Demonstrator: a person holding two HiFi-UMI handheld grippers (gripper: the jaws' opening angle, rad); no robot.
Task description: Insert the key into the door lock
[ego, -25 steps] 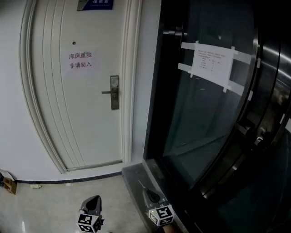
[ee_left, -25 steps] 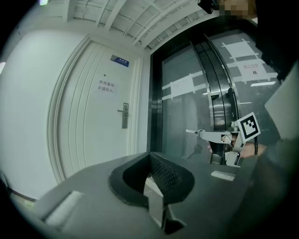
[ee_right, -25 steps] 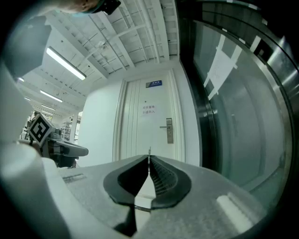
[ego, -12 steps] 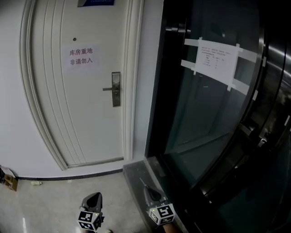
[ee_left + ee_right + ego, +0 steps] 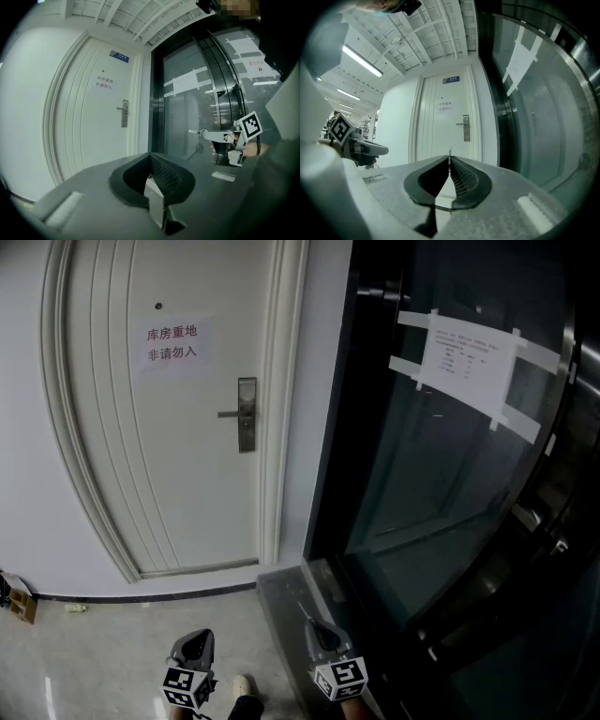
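White wall (image 5: 19,427) at far left, pale polished floor (image 5: 103,648) below. Dark glass partition (image 5: 441,493) at right carries a taped paper sheet (image 5: 466,357). Ceiling strip light (image 5: 362,61) lit.

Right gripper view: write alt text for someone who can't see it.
The right tool, shut on a key whose thin tip pokes out in front, points at a white door with a metal lock plate and handle. A dark glass wall runs along the right.

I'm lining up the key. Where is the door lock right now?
In the head view the door lock sits at the white door's right edge, below and right of the paper notice, left of the dark glass wall.
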